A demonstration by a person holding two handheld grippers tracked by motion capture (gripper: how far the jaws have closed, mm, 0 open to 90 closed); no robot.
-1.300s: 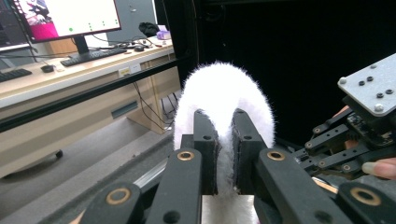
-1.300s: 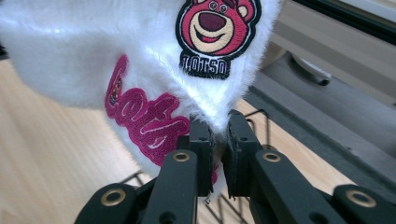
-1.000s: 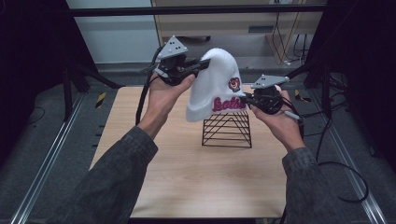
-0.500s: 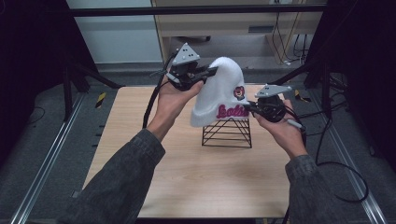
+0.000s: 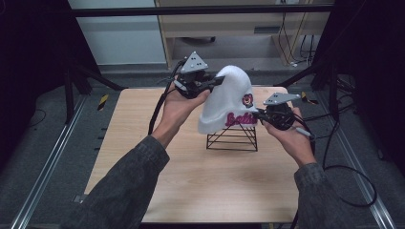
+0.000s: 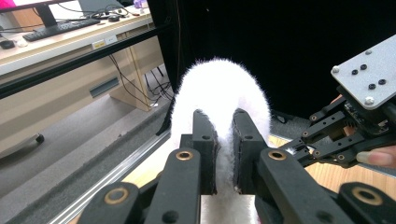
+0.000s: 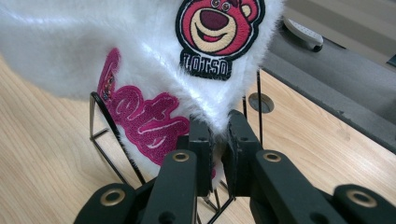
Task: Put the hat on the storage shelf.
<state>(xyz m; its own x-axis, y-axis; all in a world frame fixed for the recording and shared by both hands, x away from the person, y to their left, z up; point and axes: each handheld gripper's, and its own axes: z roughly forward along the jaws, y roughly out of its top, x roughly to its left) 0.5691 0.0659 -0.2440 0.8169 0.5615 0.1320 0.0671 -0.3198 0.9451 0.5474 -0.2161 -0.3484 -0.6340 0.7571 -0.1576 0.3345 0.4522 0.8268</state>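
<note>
In the high view the white hat (image 5: 228, 102) has sunk since a second ago and now drapes the top of the black wire stand (image 5: 232, 138), whose upper part it hides; the left gripper (image 5: 216, 81) pinches its crown, the right gripper (image 5: 258, 114) its brim. In the left gripper view the jaws clamp white fur above the stand, with the stand itself hidden. In the right gripper view the jaws squeeze the brim edge just below the bear patch (image 7: 217, 29), the stand's wires partly covered
</note>
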